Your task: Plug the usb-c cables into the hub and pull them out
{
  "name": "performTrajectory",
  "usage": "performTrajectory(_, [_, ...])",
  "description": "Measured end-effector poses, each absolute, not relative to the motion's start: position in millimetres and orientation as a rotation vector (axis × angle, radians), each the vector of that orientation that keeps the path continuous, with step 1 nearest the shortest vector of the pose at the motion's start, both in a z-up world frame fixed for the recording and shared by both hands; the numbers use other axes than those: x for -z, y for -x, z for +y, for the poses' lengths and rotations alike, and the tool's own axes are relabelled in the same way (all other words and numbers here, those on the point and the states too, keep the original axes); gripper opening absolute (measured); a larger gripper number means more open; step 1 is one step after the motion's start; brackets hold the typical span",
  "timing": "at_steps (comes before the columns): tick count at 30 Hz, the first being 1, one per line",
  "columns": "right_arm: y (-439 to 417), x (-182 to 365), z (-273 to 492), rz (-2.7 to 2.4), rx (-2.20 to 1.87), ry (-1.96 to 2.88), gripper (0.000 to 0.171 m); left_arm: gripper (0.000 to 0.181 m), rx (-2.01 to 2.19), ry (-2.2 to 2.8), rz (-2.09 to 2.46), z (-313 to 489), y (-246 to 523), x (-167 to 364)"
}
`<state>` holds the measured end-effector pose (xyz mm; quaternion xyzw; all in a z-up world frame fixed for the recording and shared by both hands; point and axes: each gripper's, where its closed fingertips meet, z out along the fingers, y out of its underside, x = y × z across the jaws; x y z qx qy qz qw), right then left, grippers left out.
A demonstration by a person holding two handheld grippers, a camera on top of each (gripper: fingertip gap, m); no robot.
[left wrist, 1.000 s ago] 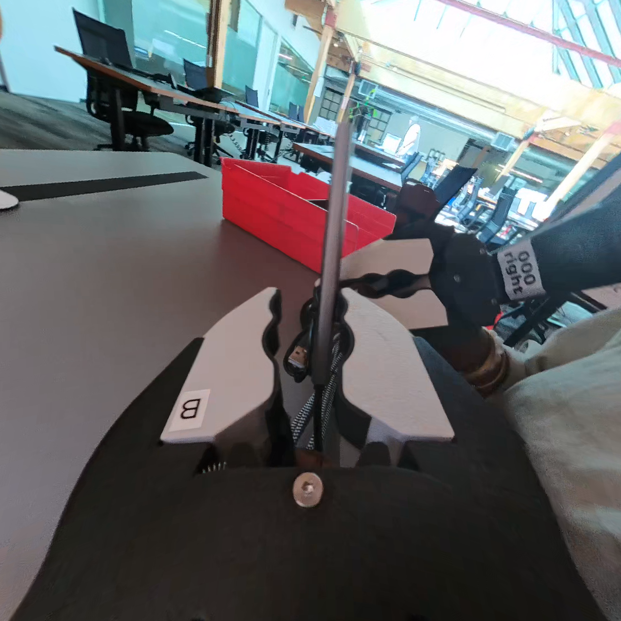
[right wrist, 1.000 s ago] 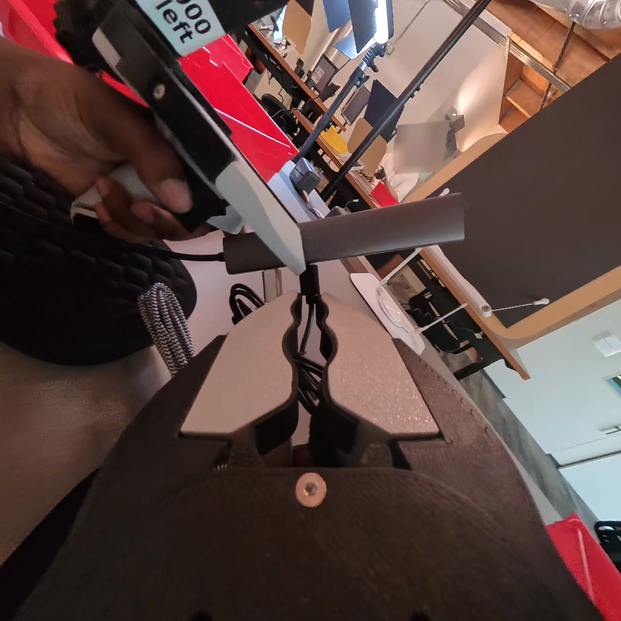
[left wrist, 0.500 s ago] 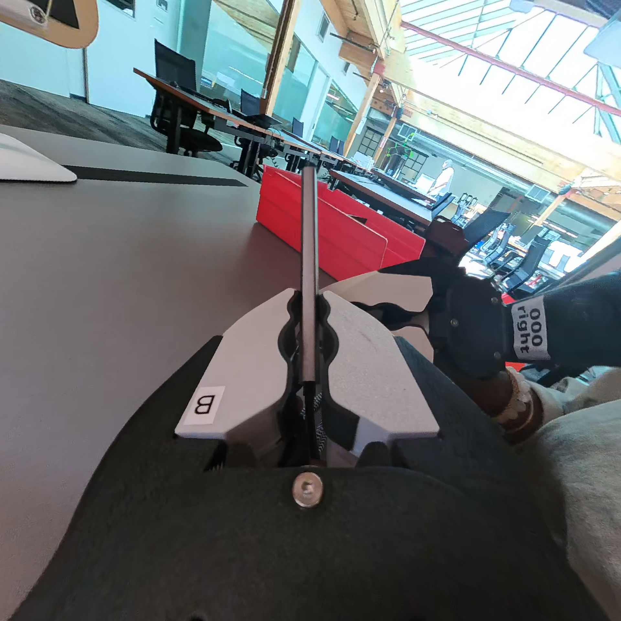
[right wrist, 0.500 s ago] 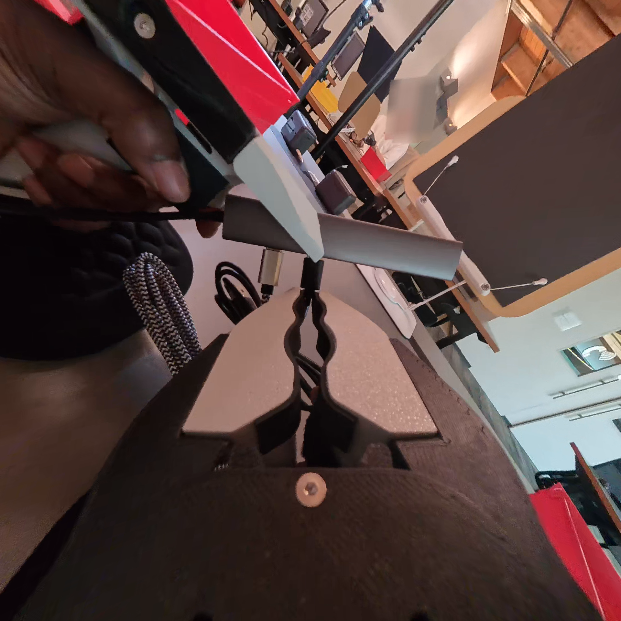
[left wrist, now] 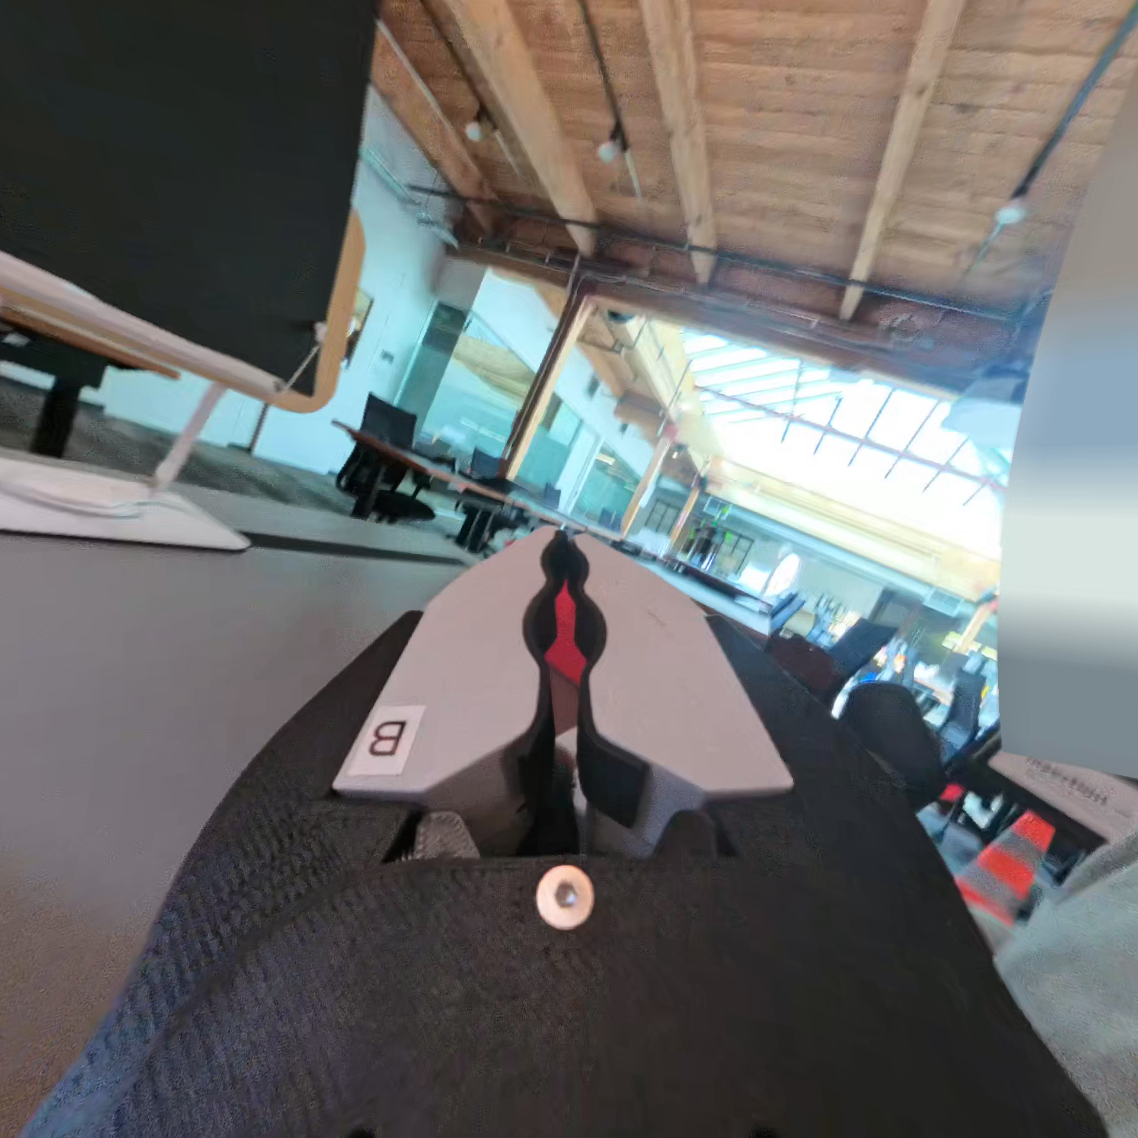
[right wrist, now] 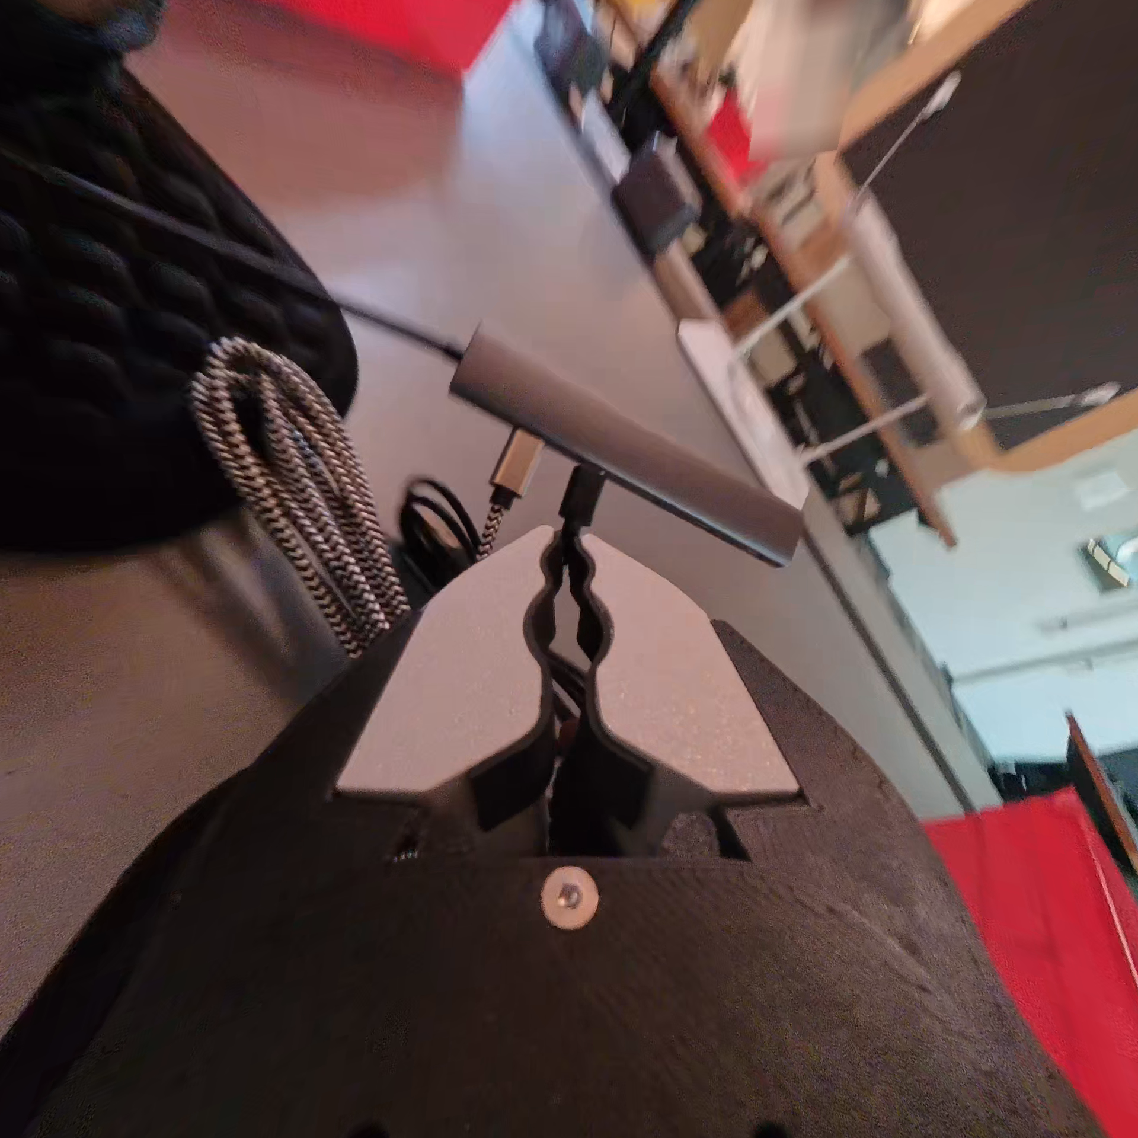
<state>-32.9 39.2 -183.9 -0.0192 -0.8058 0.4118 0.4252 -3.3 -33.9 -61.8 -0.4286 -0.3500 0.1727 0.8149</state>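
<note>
Right tool [right wrist: 569, 542] pinches the thin, floppy black cable [right wrist: 573, 557]; better gripped at its stiff plug [right wrist: 582, 492]; left tool [left wrist: 563, 545] closed, empty

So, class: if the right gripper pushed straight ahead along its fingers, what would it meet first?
The right gripper would probably first press the black USB-C plug it grips against the grey hub.

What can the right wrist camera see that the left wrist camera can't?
Only the right wrist view shows the grey hub with two cables plugged in: a black cable pinched by the right gripper, and a braided cable with a silver plug. Only the left wrist view shows the left gripper, shut on nothing, and a wooden ceiling. Both show the dark table and a white stand.
</note>
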Motion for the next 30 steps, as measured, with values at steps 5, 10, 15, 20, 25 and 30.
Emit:
performTrajectory(5, [23.3,151.5,32.7,-1.91,-1.322,0.091,0.002,0.0,-0.553,1.234,-0.72,3.5,4.1,94.2])
performTrajectory(10, [18.5,142.9,35.7,-1.862,-1.341,0.074,0.001,0.052,-0.646,1.477,-0.695,-1.6,11.7,111.9])
performTrajectory(15, [28.7,145.2,37.0,-1.964,-1.34,0.278,0.001,0.052,-1.039,1.611,-0.642,-1.1,14.7,111.7])
performTrajectory(20, [21.3,142.7,33.9,-1.993,-1.353,0.309,0.001,0.043,-1.151,1.723,-0.606,12.3,23.2,127.2])
performTrajectory(25, [17.9,143.0,34.8,-2.022,-1.385,0.324,0.001,0.024,-1.208,1.793,-0.542,14.3,30.1,132.9])
performTrajectory(30, [21.4,139.7,35.6,-1.898,-1.258,0.226,0.01,0.023,-1.008,1.749,-0.689,9.3,33.5,141.1])
